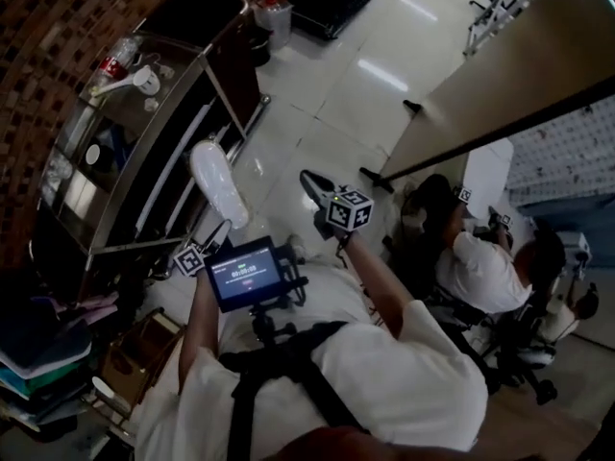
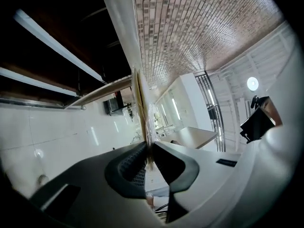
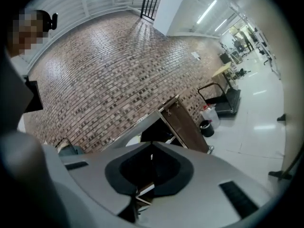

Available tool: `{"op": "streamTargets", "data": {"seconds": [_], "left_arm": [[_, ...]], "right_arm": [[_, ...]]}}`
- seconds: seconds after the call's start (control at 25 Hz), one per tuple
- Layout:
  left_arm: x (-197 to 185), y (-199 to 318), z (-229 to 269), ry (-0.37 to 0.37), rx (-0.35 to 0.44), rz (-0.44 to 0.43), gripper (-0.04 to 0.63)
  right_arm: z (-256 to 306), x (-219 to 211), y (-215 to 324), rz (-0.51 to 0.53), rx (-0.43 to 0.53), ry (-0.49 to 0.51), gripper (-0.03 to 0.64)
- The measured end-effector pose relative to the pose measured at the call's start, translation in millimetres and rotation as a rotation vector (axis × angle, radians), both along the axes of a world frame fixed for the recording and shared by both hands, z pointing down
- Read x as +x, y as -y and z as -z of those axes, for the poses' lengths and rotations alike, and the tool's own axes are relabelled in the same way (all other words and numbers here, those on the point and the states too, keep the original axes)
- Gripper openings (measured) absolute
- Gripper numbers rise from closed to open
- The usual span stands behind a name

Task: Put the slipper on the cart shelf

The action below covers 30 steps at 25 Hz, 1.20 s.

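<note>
A white slipper point(image 1: 216, 182) stands on end in front of me, its heel pinched in my left gripper point(image 1: 223, 230). In the left gripper view the slipper point(image 2: 124, 37) shows edge-on, rising from the shut jaws of the left gripper point(image 2: 148, 152). The metal cart point(image 1: 184, 73) with its open shelves stands to the left of the slipper, a short way off. My right gripper point(image 1: 307, 178) hangs to the right of the slipper, apart from it. In its own view the right gripper point(image 3: 152, 149) is shut and holds nothing, and it faces the cart point(image 3: 187, 122).
A bottle with a red label point(image 1: 117, 61) and a white object point(image 1: 144, 81) lie on the cart's top. A lidded bin point(image 1: 274, 17) stands beyond the cart. A seated person point(image 1: 480, 267) and a long partition point(image 1: 500, 84) are at the right. Stacked items point(image 1: 43, 363) sit at lower left.
</note>
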<state>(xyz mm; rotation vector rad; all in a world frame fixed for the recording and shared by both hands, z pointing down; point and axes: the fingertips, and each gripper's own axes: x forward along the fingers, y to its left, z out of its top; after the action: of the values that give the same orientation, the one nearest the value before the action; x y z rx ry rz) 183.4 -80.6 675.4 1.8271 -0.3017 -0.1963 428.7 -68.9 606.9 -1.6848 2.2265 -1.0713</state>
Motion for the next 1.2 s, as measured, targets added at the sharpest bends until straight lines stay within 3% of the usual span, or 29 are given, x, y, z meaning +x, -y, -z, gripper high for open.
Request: {"op": "streamTargets", "data": {"seconds": [0.28, 0.48, 0.72, 0.84, 1.04, 1.12, 1.2], "left_arm": [[-12, -4, -12, -0.002, -0.032, 0.166, 0.048], [-38, -22, -19, 0.051, -0.076, 0.249, 0.048], [-66, -31, -18, 0.043, -0.083, 0.328, 0.048], [-66, -33, -27, 0.048, -0.083, 0.35, 0.046], [-118, 13, -39, 0.036, -0.158, 0.35, 0.048], [-121, 17, -37, 0.047, -0.151, 0.343, 0.048], [-118, 13, -40, 0.076, -0.196, 0.35, 0.046]], "right_arm": [[-13, -19, 14, 0.143, -0.03, 0.028, 0.023], [-30, -31, 25, 0.182, -0.051, 0.095, 0.023], [-30, -64, 24, 0.238, -0.038, 0.143, 0.023], [-51, -76, 21, 0.278, -0.072, 0.159, 0.023], [-59, -155, 76, 0.327, -0.142, 0.137, 0.023], [-54, -165, 82, 0.34, -0.134, 0.14, 0.023], [-51, -166, 86, 0.358, -0.121, 0.129, 0.023]]}}
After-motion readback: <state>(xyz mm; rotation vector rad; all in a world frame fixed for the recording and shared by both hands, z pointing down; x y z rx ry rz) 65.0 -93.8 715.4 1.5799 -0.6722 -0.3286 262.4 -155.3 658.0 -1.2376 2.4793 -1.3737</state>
